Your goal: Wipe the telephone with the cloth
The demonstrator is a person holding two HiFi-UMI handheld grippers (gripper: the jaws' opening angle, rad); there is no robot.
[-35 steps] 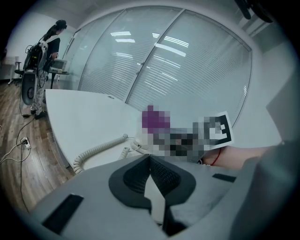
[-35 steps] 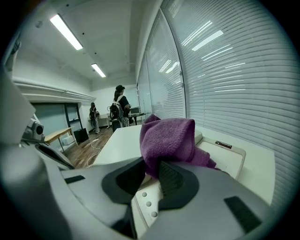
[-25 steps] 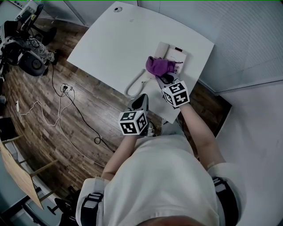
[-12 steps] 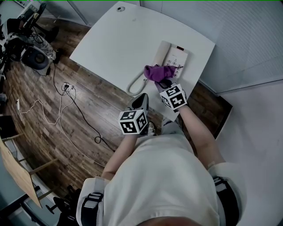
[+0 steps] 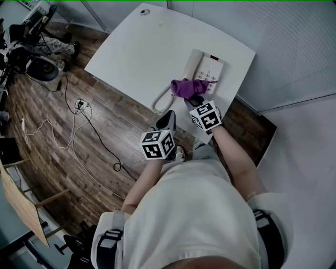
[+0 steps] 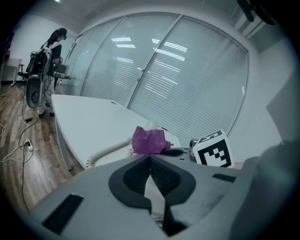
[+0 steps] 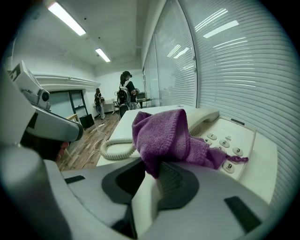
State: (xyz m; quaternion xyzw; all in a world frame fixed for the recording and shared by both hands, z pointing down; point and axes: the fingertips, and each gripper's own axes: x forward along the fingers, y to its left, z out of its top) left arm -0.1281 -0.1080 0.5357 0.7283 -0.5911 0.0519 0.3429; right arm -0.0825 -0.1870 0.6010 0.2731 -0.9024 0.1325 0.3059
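A white telephone (image 5: 210, 67) with a handset and coiled cord (image 5: 160, 100) sits near the desk's right corner. My right gripper (image 5: 195, 98) is shut on a purple cloth (image 5: 188, 87), which lies over the phone's near edge and lower keypad (image 7: 227, 149). In the right gripper view the cloth (image 7: 164, 138) bunches up from the jaws in front of the handset (image 7: 202, 117). My left gripper (image 5: 168, 122) hangs off the desk's front edge, shut and empty. It looks toward the cloth (image 6: 149, 140) and the right gripper's marker cube (image 6: 213, 149).
The white desk (image 5: 142, 52) has a cable grommet (image 5: 144, 11) at its far side. Window blinds (image 7: 234, 65) run behind the phone. On the wooden floor to the left lie cables (image 5: 79, 126) and equipment (image 5: 31, 60). People (image 7: 126, 93) stand far off.
The right gripper has drawn the cloth back toward me over the phone, from the keypad area to its near edge. The left gripper has stayed in place.
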